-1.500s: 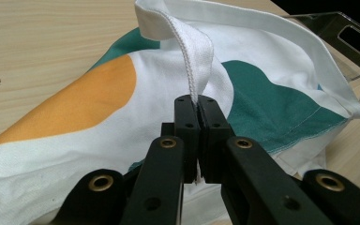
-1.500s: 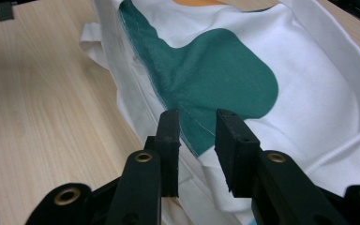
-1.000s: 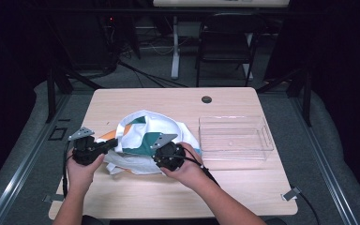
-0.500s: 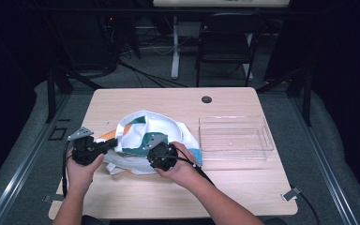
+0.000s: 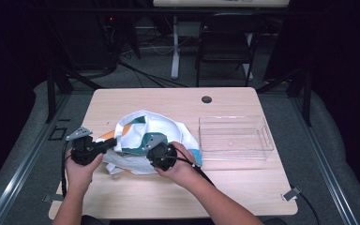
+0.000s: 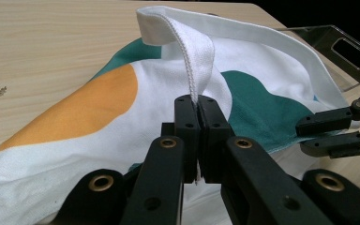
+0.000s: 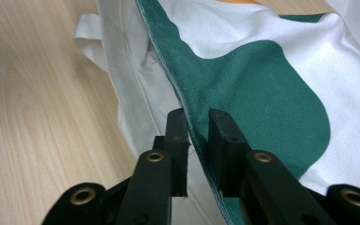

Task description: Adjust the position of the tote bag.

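We are looking at a light wooden worktop [image 5: 136, 101] whose far edge is carrying a small round dark grommet [image 5: 206, 99], and a clear plastic tray [image 5: 235, 138] is sitting empty on its right half with a cut-out handle slot showing in its end wall. Beyond the worktop we are seeing a black folding chair [image 5: 225, 44] standing on the grey floor beside the white leg of another table [image 5: 175, 47], with dark cables [image 5: 145, 77] trailing across the floor between them. A metal rail [image 5: 23, 164] is running along the floor at the left.
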Motion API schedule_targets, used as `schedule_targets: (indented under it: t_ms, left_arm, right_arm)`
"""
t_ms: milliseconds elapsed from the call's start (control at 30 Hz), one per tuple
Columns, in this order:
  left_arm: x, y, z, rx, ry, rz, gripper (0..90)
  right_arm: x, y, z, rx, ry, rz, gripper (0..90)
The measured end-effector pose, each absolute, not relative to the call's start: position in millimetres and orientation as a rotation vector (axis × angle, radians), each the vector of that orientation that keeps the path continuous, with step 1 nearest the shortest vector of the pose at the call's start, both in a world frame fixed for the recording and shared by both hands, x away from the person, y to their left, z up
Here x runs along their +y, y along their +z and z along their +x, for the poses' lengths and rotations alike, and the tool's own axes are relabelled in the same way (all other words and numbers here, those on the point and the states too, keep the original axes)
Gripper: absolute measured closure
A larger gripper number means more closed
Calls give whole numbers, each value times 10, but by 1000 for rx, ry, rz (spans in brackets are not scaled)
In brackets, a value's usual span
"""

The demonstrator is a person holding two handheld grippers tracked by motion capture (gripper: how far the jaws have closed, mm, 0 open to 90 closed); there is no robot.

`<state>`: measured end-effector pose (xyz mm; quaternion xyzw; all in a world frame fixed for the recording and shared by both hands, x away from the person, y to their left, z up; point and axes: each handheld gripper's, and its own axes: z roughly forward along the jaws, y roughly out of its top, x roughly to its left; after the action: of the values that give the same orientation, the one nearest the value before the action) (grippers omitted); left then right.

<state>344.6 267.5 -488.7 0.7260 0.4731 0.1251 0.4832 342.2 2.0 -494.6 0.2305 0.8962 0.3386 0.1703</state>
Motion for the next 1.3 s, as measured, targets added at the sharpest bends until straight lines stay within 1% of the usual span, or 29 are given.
schedule_targets:
  t_ms: [300, 500, 667, 767, 867, 967, 1067, 1167, 1300]
  left_arm:
    - [2676, -4887, 3438, 1153, 314, 1768, 880]
    - [2674, -4873, 3424, 1150, 348, 1772, 878]
    - [2690, -4863, 3423, 1151, 361, 1772, 867]
    - [2684, -4838, 3409, 1153, 384, 1774, 826]
    - [2705, -4763, 3372, 1151, 439, 1774, 778]
    - [2754, -4689, 3346, 1145, 459, 1763, 688]
    - [2788, -4648, 3353, 1143, 460, 1772, 621]
    - [2784, -4604, 3376, 1134, 463, 1805, 576]
    - [2692, -4502, 3393, 1065, 509, 1850, 533]
  right_arm:
    - [-22, -4931, 3443, 2517, 999, 700, 866]
    - [-48, -4898, 3449, 2495, 1042, 756, 880]
    - [-89, -4840, 3496, 2478, 1147, 847, 882]
    - [-95, -4794, 3525, 2488, 1133, 854, 883]
    - [-100, -4731, 3561, 2477, 1149, 869, 884]
    - [-120, -4645, 3618, 2464, 1163, 890, 884]
    - [-157, -4569, 3679, 2461, 1187, 916, 884]
    - [-176, -4523, 3728, 2453, 1203, 935, 884]
    - [-155, -4464, 3784, 2460, 1186, 940, 884]
